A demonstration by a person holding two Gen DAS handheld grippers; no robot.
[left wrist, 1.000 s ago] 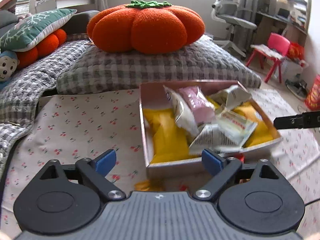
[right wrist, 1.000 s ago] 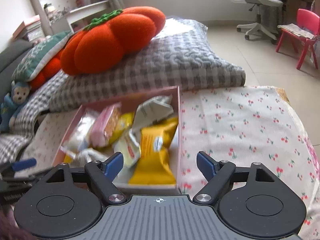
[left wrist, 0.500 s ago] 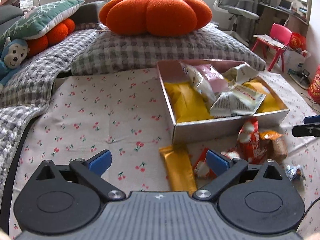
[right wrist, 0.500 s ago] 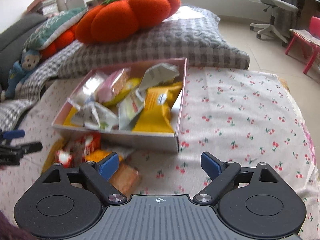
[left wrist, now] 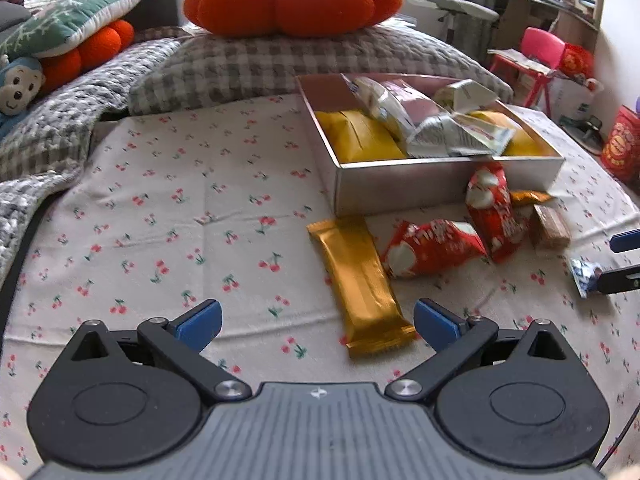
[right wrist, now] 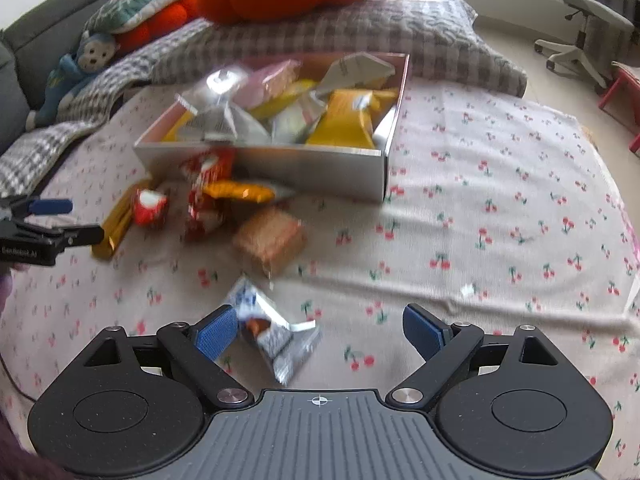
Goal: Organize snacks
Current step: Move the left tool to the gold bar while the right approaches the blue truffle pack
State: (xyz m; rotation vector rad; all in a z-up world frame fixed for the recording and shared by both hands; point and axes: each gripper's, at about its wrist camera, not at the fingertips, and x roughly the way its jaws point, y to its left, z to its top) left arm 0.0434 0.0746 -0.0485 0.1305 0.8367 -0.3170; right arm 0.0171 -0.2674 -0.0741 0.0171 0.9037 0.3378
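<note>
The box [left wrist: 448, 184] is part filled; several snacks [left wrist: 432, 246] lie loose on the bed [left wrist: 180, 200]. Both tools, left [left wrist: 316, 322] and right [right wrist: 320, 330], gape wide and hold nothing.

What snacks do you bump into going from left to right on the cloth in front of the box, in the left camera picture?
Gold bar → red bag lying flat → red bag leaning on the box → brown block → little blue and white packet at the far right.
</note>
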